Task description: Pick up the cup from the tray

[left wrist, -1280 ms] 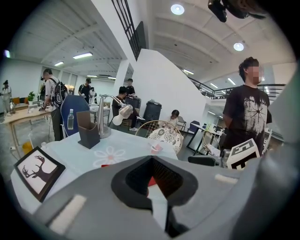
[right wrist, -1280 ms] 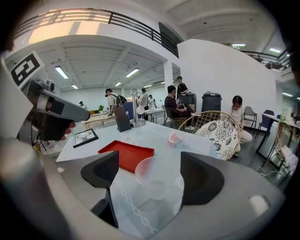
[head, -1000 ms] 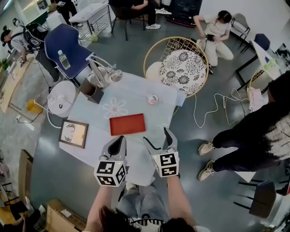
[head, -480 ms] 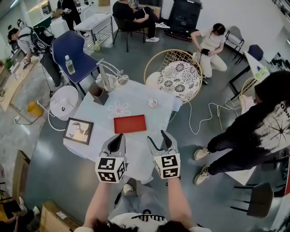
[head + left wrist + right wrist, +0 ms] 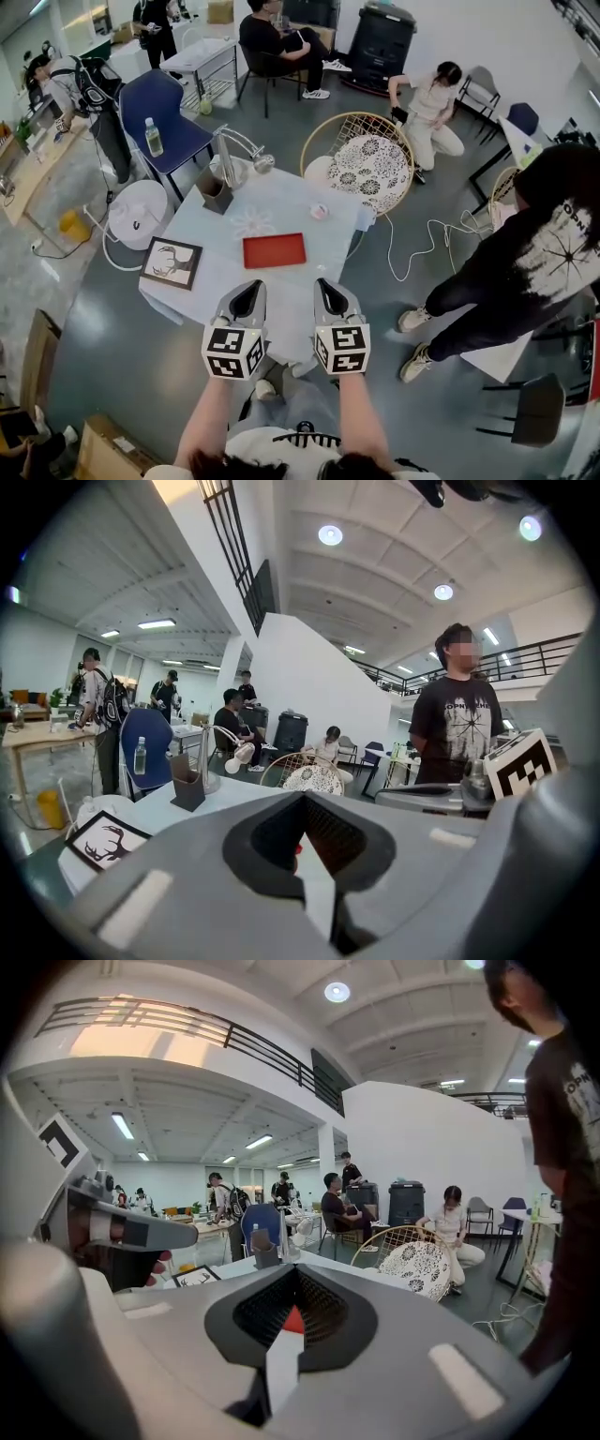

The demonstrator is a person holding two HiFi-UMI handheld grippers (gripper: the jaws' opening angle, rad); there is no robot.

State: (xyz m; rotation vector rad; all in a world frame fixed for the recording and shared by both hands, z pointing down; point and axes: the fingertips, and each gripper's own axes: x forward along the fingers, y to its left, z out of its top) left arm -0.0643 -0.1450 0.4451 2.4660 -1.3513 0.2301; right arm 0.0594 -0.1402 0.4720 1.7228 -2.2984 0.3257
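Cup is not on the tray. It sits on the bare table, just past the tray's far right corner. That puts it well ahead of the right claw, nearly straight on, and ahead and to the right of the left claw.

Both claws are clenched with nothing between the pads. Through the right one's slit I get a sliver of red tray dead ahead.

They hang side by side over the near table edge, noses at the tray, which lies ahead between them. I read that as a ready pose with the reach not started.

My call is that the right claw takes it, since it has the shorter line and doesn't need to cross over the tray. It has to open before going in. The cup looks small and light, so it will likely tip or skid if one pad lands first.
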